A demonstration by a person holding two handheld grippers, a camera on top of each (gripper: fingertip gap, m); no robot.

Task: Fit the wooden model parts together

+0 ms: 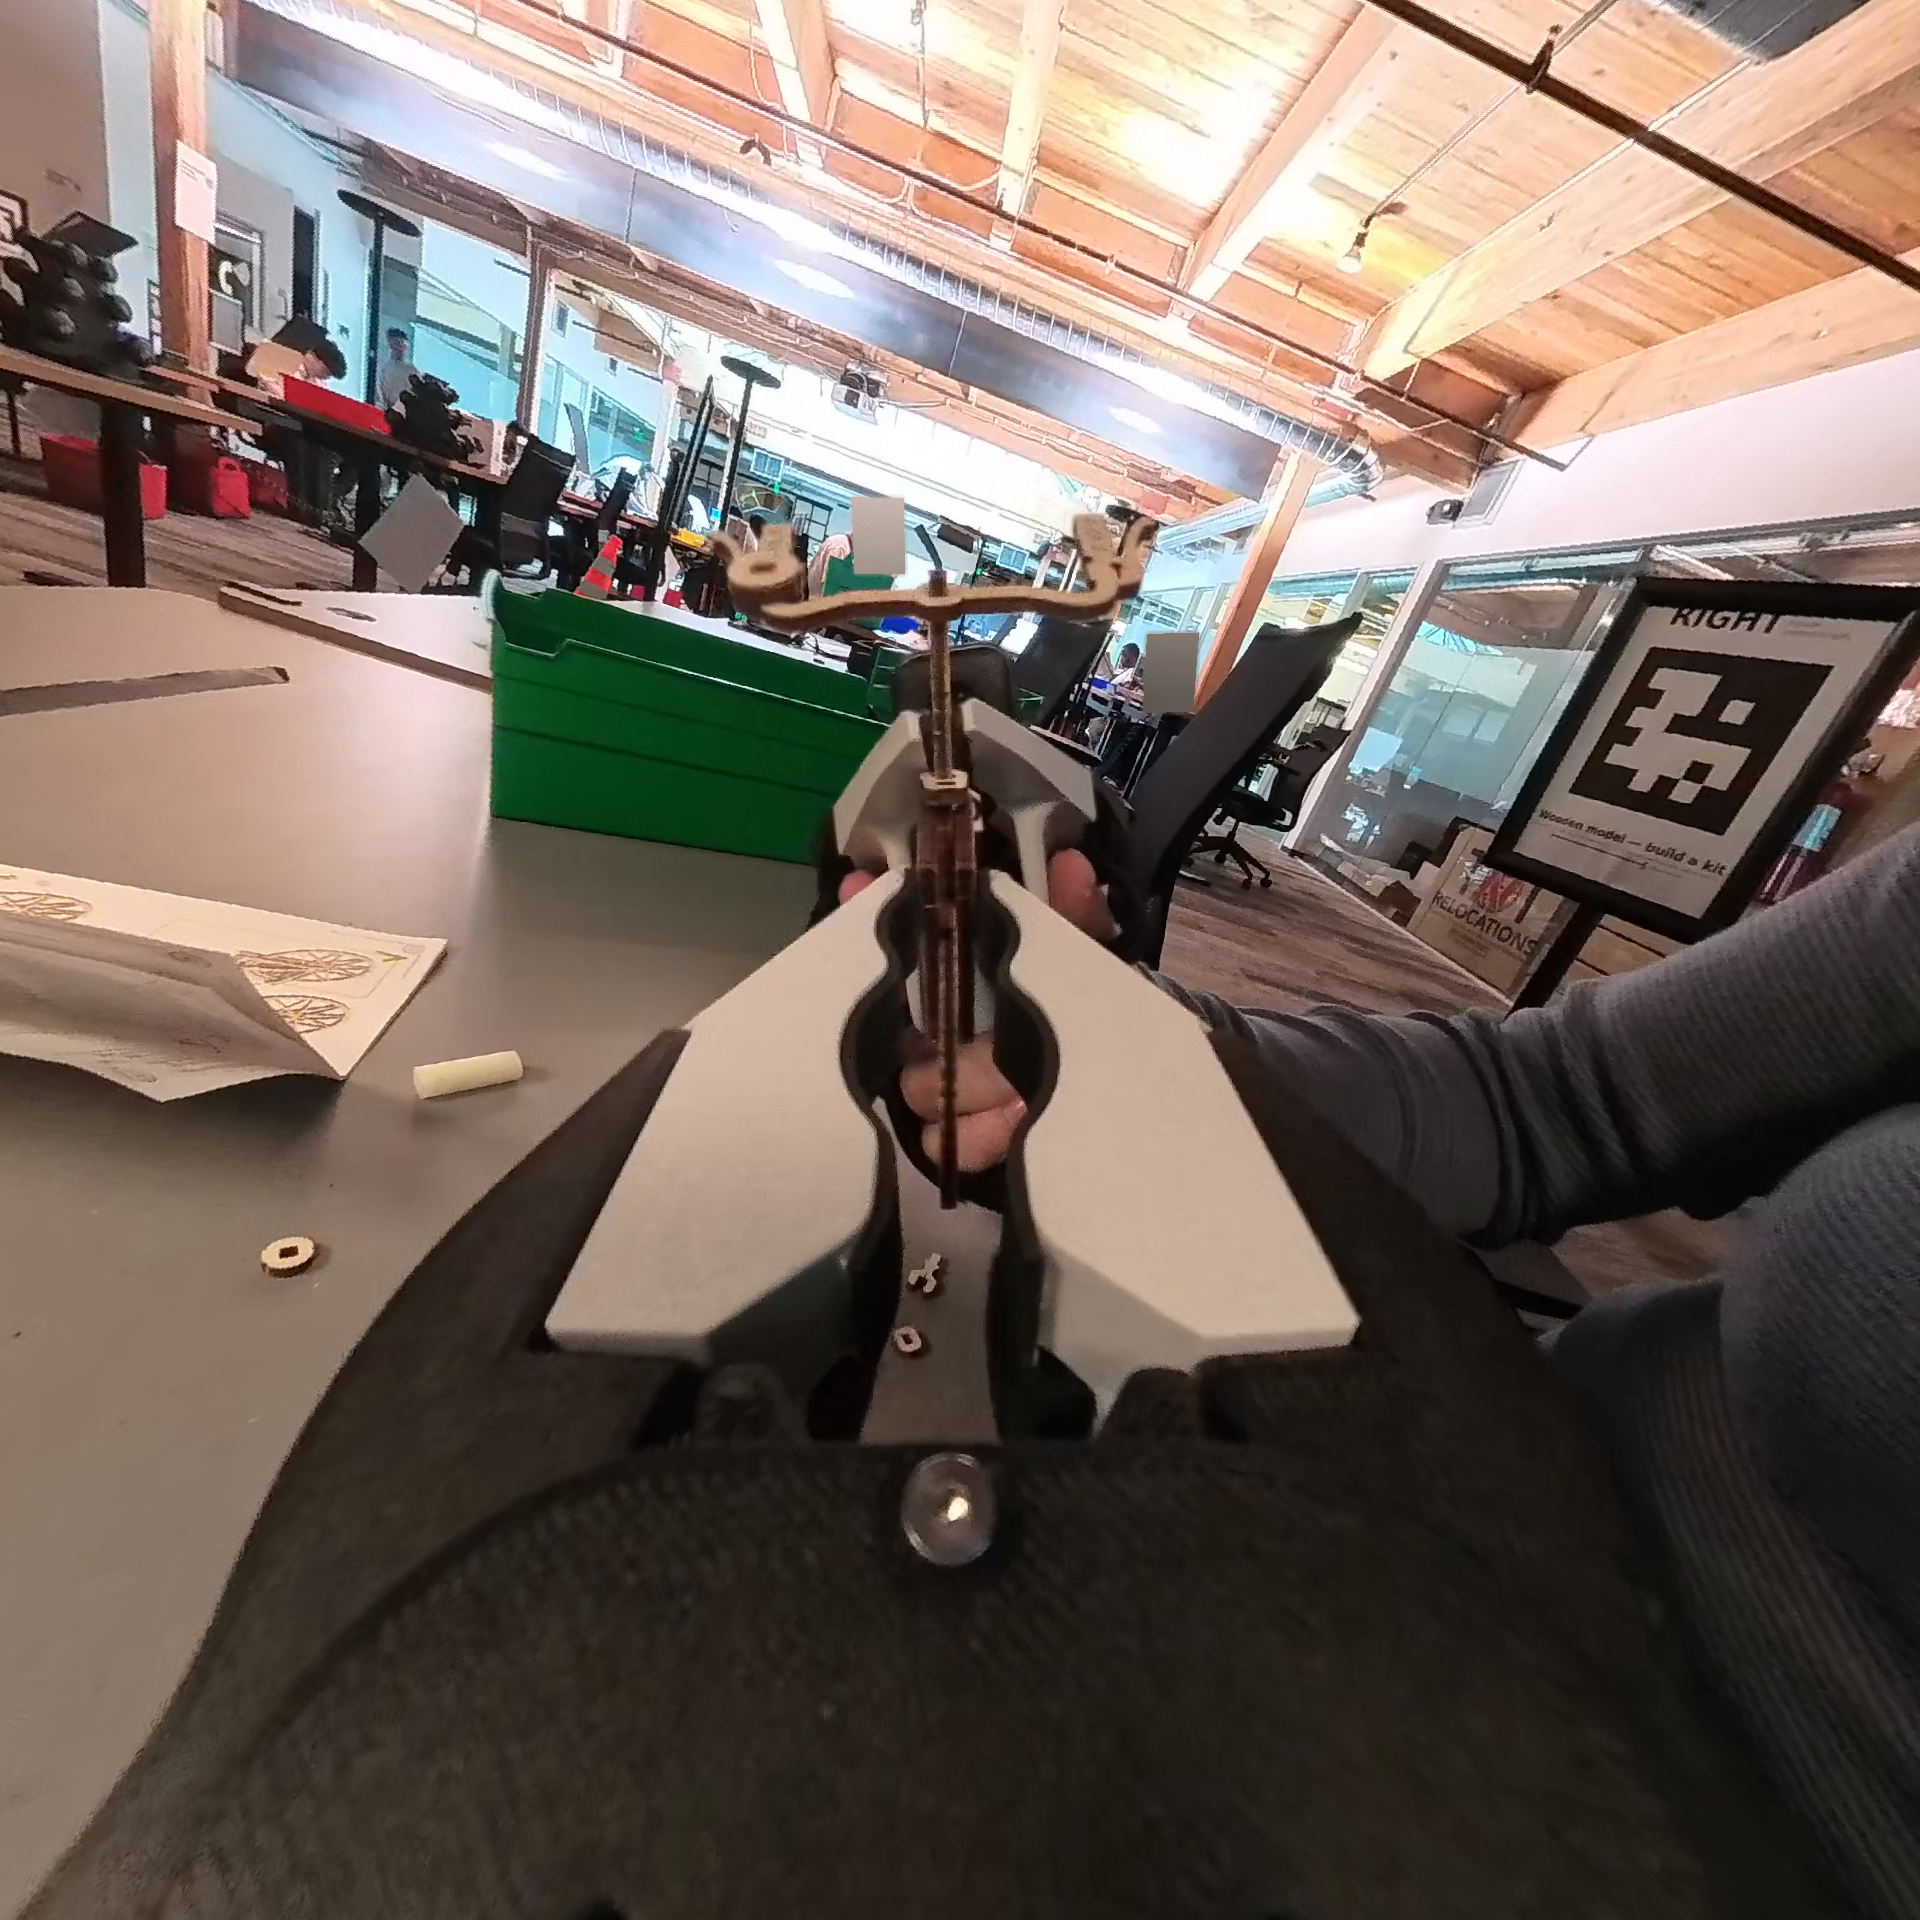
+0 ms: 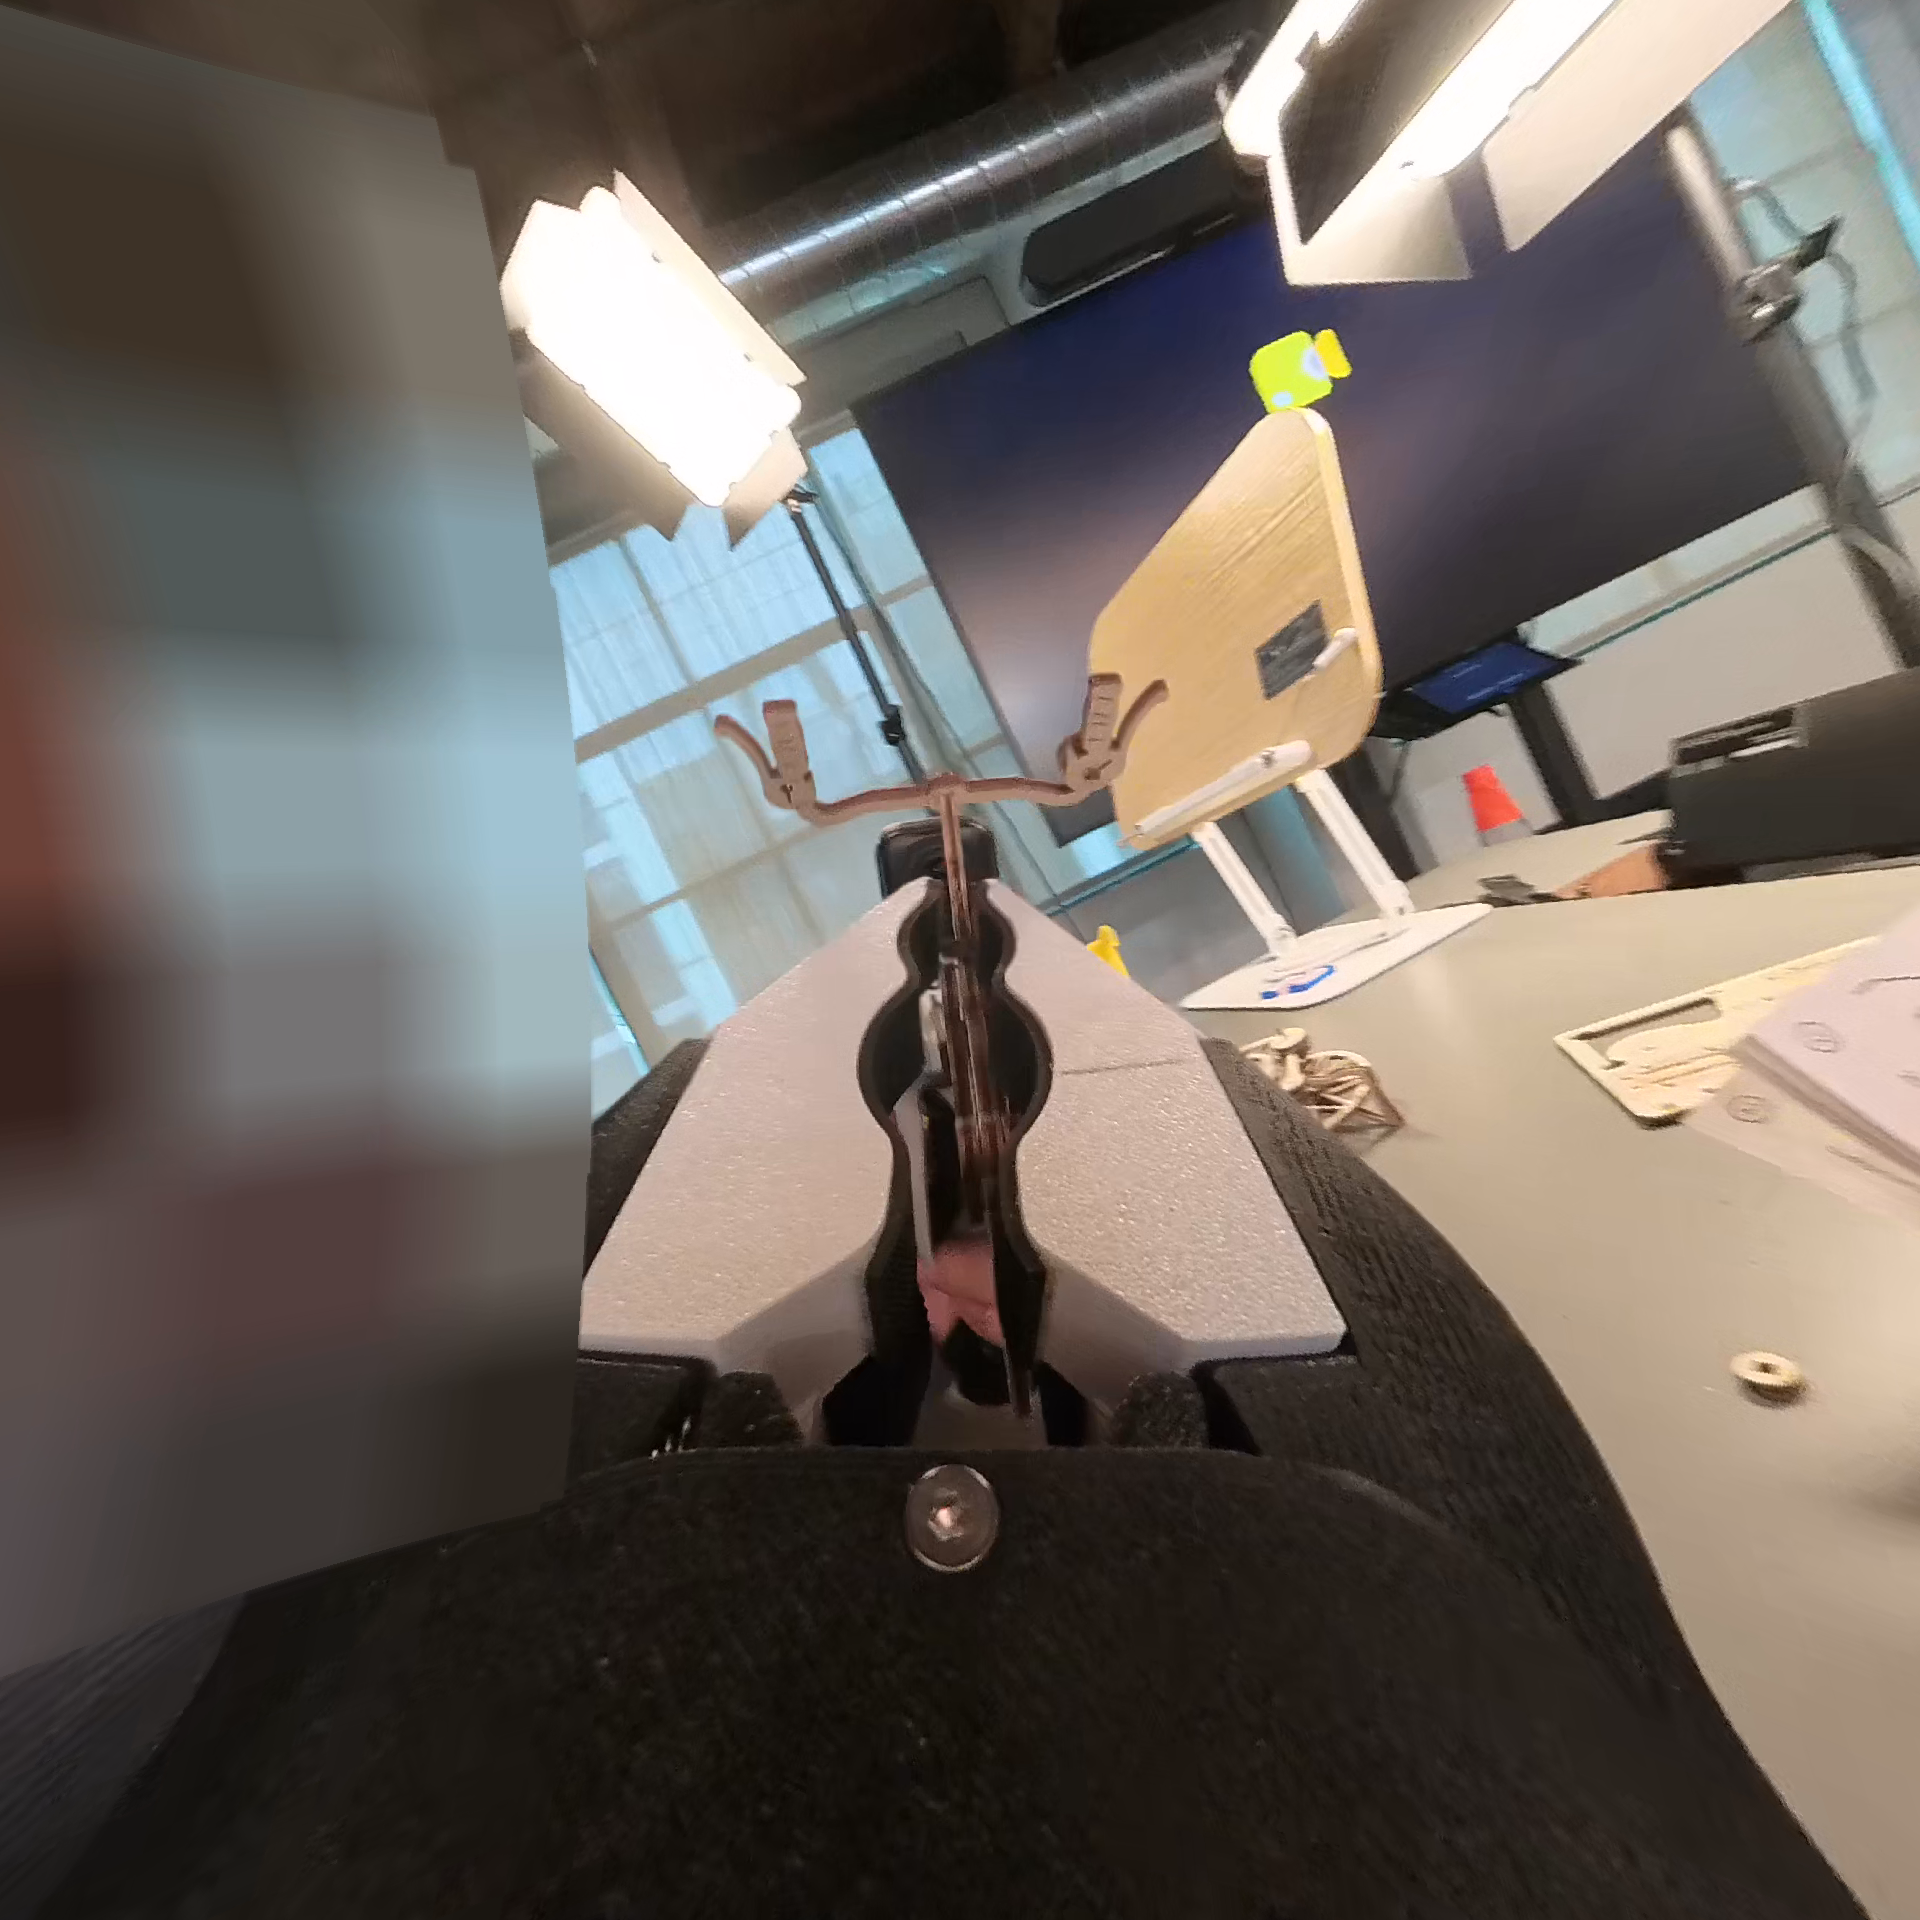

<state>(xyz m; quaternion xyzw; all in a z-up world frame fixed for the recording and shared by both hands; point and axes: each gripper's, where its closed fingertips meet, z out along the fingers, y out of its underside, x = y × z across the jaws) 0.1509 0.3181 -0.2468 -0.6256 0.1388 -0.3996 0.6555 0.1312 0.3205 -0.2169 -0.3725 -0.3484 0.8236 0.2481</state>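
A wooden handlebar-and-fork assembly (image 1: 935,608) stands upright between both grippers, well above the grey table (image 1: 260,810). Its curved bar with two small levers is on top, and a thin stem runs down into a flat layered fork. My left gripper (image 1: 943,883) is shut on the fork's flat sides. The right gripper's white fingers (image 1: 1039,800) face it from the far side and clamp the same stem just below a small wooden collar. In the right wrist view my right gripper (image 2: 951,899) is shut on the assembly (image 2: 935,795). The fork's lower end is hidden between the fingers.
On the table to the left are stacked green bins (image 1: 675,717), a folded instruction sheet (image 1: 208,987), a white cylinder (image 1: 468,1072) and a wooden washer (image 1: 289,1257). To the right are a cut-out wooden sheet (image 2: 1683,1049), a small wooden sub-model (image 2: 1320,1081) and a tablet stand (image 2: 1247,644). My two grippers' fingertips are within a few centimetres of each other. About 15 centimetres separates my left fingertips from the wooden washer (image 1: 289,1257). The right camera catches it too, in the right wrist view (image 2: 1736,1357).
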